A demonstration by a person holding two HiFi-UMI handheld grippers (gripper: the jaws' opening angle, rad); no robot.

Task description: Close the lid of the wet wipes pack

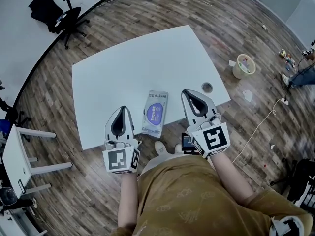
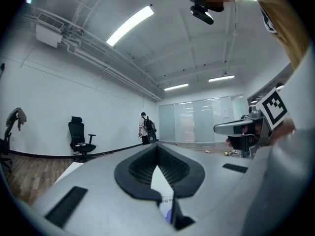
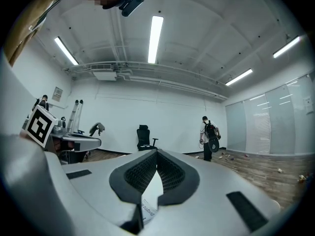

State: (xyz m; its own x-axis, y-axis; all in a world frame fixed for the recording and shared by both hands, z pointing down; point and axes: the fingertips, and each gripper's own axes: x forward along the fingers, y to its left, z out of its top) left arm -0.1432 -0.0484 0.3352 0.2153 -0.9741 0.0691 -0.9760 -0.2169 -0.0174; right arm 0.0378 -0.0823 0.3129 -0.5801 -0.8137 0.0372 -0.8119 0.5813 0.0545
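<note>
The wet wipes pack (image 1: 155,113) lies flat near the front edge of the white table (image 1: 123,73); it is pale with a purple oval label, and I cannot tell how its lid stands. My left gripper (image 1: 123,108) hovers just left of the pack, its jaws shut on nothing. The right gripper (image 1: 187,92) is just right of the pack, also shut and empty. In the left gripper view, a sliver of the pack (image 2: 167,208) shows below the closed tips of the left gripper (image 2: 157,149). The right gripper view shows the pack's edge (image 3: 147,210) beneath the right gripper (image 3: 157,152).
A small round dark object (image 1: 207,87) sits on the table's right edge. On the floor are a tape roll (image 1: 244,66), a cable (image 1: 258,127) and scraps. An office chair (image 1: 59,14) stands far left, a white desk (image 1: 19,156) at left. A person (image 3: 208,136) stands far off.
</note>
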